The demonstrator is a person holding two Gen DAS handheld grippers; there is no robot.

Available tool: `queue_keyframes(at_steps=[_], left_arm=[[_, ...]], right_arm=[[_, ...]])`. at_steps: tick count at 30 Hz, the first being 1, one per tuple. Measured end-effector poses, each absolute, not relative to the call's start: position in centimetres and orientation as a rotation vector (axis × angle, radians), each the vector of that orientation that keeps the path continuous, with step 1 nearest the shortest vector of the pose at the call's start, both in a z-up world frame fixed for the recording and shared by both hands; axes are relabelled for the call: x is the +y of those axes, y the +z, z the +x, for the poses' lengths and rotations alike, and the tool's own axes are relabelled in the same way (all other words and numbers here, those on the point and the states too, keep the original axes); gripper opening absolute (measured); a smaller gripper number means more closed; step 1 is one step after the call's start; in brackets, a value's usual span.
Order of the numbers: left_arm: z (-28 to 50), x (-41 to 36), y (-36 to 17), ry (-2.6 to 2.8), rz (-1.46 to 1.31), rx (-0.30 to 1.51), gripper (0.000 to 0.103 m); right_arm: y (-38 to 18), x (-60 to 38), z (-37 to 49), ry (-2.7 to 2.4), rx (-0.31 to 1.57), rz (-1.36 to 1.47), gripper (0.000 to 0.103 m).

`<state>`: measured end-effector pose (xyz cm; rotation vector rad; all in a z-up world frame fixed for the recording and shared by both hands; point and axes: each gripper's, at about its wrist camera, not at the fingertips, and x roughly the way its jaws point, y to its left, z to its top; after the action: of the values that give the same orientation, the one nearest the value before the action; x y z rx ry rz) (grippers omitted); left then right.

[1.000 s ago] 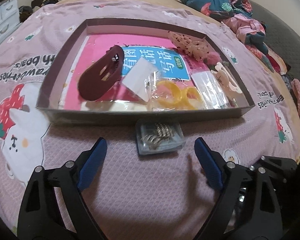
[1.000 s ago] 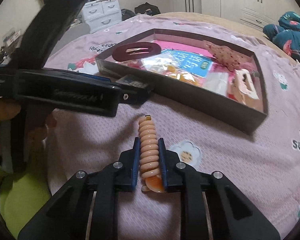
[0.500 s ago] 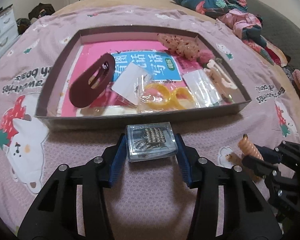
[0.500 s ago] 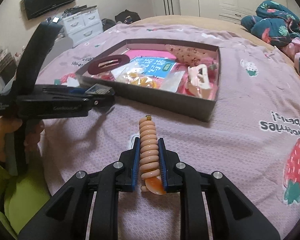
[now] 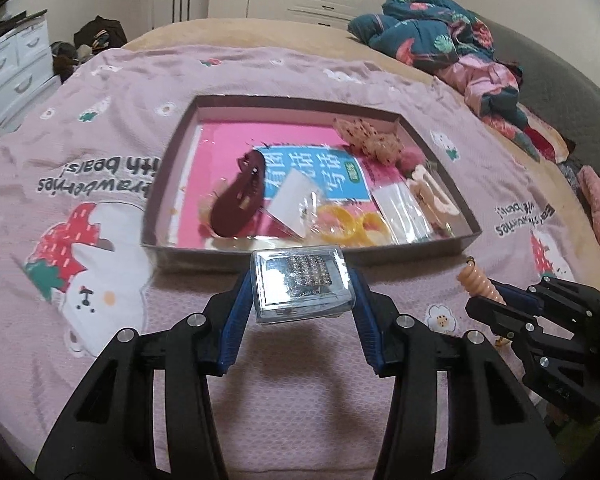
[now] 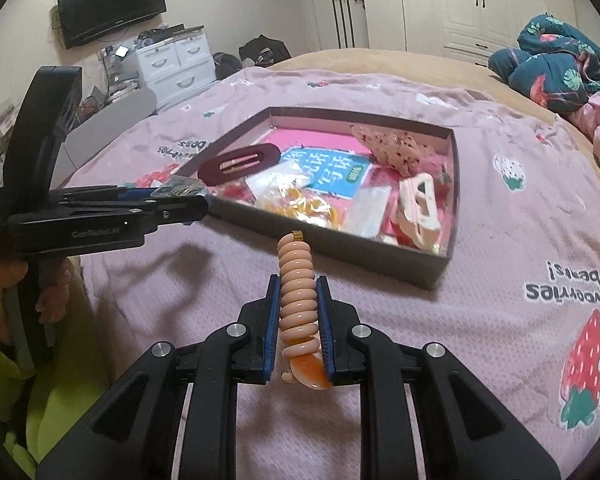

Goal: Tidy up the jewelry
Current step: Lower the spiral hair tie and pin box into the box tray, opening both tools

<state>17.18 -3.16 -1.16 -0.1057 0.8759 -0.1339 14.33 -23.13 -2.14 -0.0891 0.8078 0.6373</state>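
My left gripper (image 5: pixel 301 281) is shut on a small clear plastic case (image 5: pixel 300 270) of sparkly jewelry, held just above the pink bedspread in front of a shallow grey tray (image 5: pixel 188 254). My right gripper (image 6: pixel 298 282) is shut on a peach spiral hair tie (image 6: pixel 296 256) that sticks up between its fingers, also lifted off the bed. The tray (image 6: pixel 360 256) holds a maroon hair clip (image 5: pixel 240 204), yellow rings (image 5: pixel 348 226), a cream claw clip (image 5: pixel 432 196), a spotted scrunchie (image 5: pixel 368 140) and small plastic bags on a pink booklet. In the right wrist view the left gripper (image 6: pixel 188 204) is at left with the case.
The pink bear-print bedspread (image 5: pixel 100 184) spreads all around the tray. A crumpled quilt (image 5: pixel 432 36) lies at the back right and white drawers (image 6: pixel 172 64) stand beyond the bed. A person's hand (image 6: pixel 4 280) and green sleeve are at the left edge.
The left gripper's jaws closed on the clear case and lifted it off the bedspread. Both grippers rose, and the right one kept hold of the spiral hair tie.
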Motion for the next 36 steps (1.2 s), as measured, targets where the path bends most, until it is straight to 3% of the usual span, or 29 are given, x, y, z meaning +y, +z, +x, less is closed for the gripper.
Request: queue_keyframes(at_steps=[36], left_arm=[[23.2,-3.6,0.2,-0.161,-0.151,0.832,0.039]], right_arm=[[0.9,-23.6,22.9,0.522,0.704,-0.032,0.017]])
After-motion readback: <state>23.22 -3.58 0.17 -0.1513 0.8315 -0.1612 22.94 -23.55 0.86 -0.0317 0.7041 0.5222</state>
